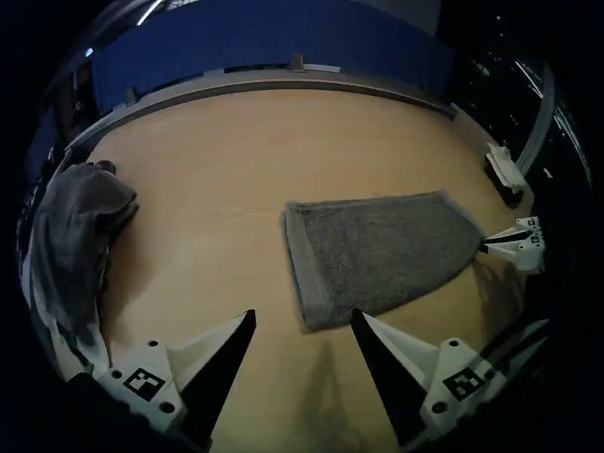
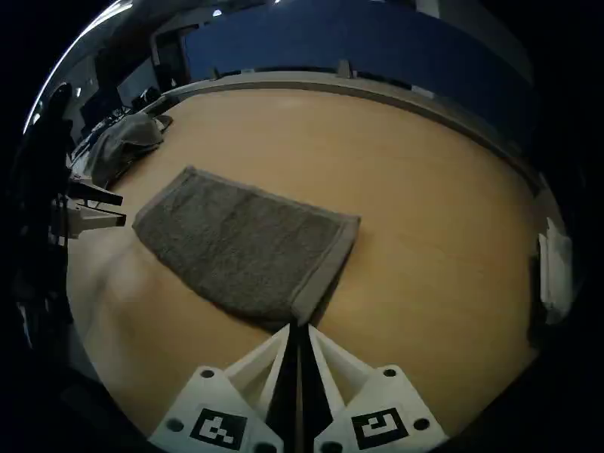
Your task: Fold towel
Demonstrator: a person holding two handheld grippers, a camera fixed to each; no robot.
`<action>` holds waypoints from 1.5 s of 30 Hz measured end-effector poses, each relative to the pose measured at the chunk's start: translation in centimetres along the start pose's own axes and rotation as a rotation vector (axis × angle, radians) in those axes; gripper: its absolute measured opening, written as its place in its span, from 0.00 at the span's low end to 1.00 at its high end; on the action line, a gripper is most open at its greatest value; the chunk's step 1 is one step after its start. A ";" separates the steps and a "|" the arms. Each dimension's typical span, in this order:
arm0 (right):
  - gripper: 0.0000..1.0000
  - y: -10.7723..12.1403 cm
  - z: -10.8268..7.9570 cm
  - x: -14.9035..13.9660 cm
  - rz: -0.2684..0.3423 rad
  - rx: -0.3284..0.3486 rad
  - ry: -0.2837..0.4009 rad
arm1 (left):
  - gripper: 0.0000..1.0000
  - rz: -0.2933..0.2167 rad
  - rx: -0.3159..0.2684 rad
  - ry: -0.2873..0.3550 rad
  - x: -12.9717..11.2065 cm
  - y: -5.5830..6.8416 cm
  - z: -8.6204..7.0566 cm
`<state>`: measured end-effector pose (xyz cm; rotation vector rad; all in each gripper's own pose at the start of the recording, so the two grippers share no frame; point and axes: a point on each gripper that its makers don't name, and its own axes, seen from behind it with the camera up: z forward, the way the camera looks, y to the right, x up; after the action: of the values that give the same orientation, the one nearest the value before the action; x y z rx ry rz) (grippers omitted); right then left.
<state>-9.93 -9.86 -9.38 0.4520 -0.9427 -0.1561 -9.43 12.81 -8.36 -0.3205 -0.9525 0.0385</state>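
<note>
A grey towel (image 1: 381,253) lies folded flat on the wooden table (image 1: 226,166). In the left gripper view my left gripper (image 1: 302,315) hovers open just in front of the towel's near edge, with nothing between its fingers. The right gripper (image 1: 487,245) shows at the towel's far right corner. In the right gripper view the towel (image 2: 241,245) stretches away from my right gripper (image 2: 300,328), whose fingers are shut on the towel's near corner. The left gripper (image 2: 113,208) stands open at the left, just off the towel's far end.
A heap of darker grey cloth (image 1: 75,234) lies at the table's left edge and appears as cloth (image 2: 124,143) in the right gripper view. A white object (image 1: 504,170) sits at the right edge. A blue partition (image 1: 264,38) runs behind the table.
</note>
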 end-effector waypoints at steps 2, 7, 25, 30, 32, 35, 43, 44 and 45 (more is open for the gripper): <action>0.02 0.0 -0.1 0.3 -0.006 0.000 0.006 | 0.94 0.000 -0.002 -0.001 0.0 0.1 0.0; 0.02 -0.2 -0.4 1.4 -0.028 0.002 0.023 | 0.94 0.004 0.000 -0.001 0.0 0.0 0.0; 0.01 -2.0 -1.0 5.9 -0.109 0.014 0.092 | 0.94 -0.013 0.021 0.012 0.1 -1.5 -1.2; 0.01 -2.7 -1.0 7.1 -0.128 0.017 0.109 | 0.94 -0.025 0.036 0.021 0.0 -2.6 -1.9; 0.01 -3.0 -1.0 7.5 -0.139 0.018 0.114 | 0.94 -0.030 0.041 0.023 -0.1 -3.0 -2.1; 0.01 -3.5 -1.1 8.2 -0.157 0.022 0.121 | 0.94 -0.038 0.048 0.026 -0.3 -3.5 -2.5; 0.02 -4.8 -0.7 10.3 -0.211 0.035 0.141 | 0.94 -0.060 0.062 0.033 -1.0 -4.9 -3.4; 0.01 -5.0 -0.7 10.5 -0.218 0.036 0.143 | 0.94 -0.063 0.063 0.034 -1.0 -5.0 -3.5; 0.01 -5.2 -0.6 10.7 -0.225 0.036 0.144 | 0.94 -0.065 0.064 0.034 -1.1 -5.2 -3.6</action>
<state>-2.81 -17.73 -4.01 0.5952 -0.7532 -0.3071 -7.78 6.78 -9.68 -0.2304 -0.9251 0.0041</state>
